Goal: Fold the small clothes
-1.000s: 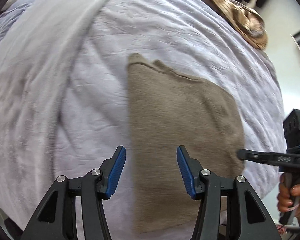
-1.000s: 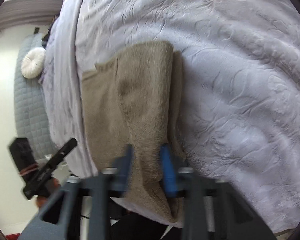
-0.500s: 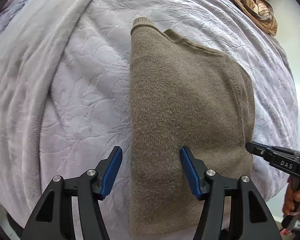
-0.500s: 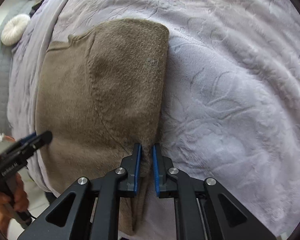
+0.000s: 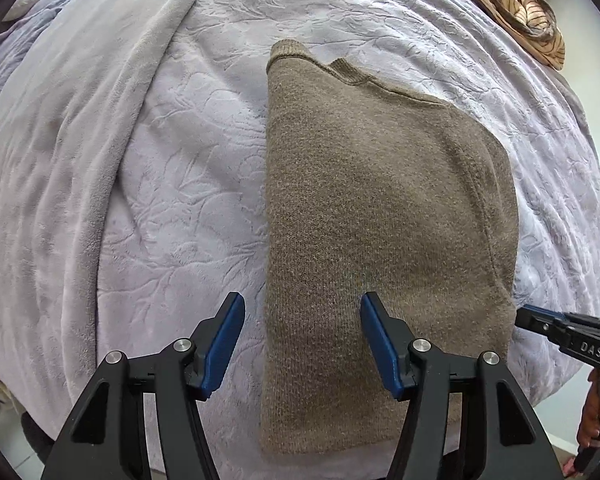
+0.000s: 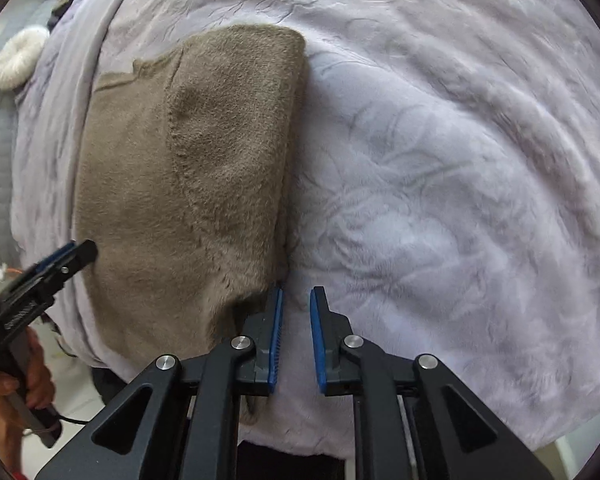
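Observation:
A brown knit sweater point(image 5: 380, 220) lies folded lengthwise on a lavender embossed blanket point(image 5: 180, 200), neckline away from me. My left gripper point(image 5: 302, 340) hangs open above the sweater's near end. The garment's left edge runs between its blue pads point(image 5: 226, 336) without touching them. In the right wrist view the sweater point(image 6: 188, 168) lies flat, and my right gripper point(image 6: 296, 332) sits just off its right edge. Its jaws are opening, a narrow gap with only blanket between them. Each gripper shows at the other view's edge: right gripper point(image 5: 540, 320), left gripper point(image 6: 76, 252).
A striped tan garment point(image 5: 528, 8) is bunched at the far right of the bed. A round white cushion point(image 6: 18, 58) rests beyond the bed's left side. A smoother grey blanket fold point(image 5: 80, 140) runs down the left. The bed edge drops off close below both grippers.
The right gripper was shut on the sweater's right edge; its jaws have now parted and the fabric lies flat beside them. The left gripper's jaws widened slightly.

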Demonstrator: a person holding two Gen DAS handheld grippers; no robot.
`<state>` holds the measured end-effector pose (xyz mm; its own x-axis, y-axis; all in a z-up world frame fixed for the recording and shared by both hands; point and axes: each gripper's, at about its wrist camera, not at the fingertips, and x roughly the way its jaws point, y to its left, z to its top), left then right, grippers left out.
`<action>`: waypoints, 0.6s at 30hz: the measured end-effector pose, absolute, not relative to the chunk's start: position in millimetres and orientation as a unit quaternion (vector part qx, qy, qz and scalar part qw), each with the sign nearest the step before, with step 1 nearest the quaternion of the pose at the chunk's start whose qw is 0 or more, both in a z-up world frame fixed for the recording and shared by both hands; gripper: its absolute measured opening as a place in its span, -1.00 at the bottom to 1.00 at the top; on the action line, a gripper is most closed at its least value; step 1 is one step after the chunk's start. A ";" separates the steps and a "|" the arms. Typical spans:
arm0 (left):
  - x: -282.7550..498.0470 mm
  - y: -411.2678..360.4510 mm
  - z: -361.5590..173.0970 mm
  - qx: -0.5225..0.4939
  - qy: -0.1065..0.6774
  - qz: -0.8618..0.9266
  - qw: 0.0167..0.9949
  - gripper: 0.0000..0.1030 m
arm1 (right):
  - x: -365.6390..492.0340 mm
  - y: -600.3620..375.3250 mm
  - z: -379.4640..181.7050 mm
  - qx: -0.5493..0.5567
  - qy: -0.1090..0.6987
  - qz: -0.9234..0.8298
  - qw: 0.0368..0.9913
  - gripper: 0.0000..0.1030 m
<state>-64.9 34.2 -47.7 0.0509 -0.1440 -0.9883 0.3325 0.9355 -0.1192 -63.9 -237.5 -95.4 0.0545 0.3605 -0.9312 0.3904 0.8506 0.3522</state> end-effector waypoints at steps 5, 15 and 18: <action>-69.1 31.7 -43.6 0.081 0.671 -0.160 0.720 0.20 | -72.1 -241.6 -85.6 0.275 0.685 -0.012 0.675 -0.69; -79.5 26.2 -34.5 0.109 0.671 -0.149 0.718 0.20 | -61.3 -212.2 -69.6 0.249 0.672 0.010 0.697 -0.69; -81.8 26.7 -33.8 0.112 0.674 -0.146 0.716 0.20 | -52.9 -198.1 -67.0 0.226 0.663 0.018 0.714 -0.69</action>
<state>-81.8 26.7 -33.8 0.0497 -0.0571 -0.9971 0.3600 0.9323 -0.0354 -52.9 -198.1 -67.0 0.1205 0.3242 -0.9383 0.2740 0.8976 0.3453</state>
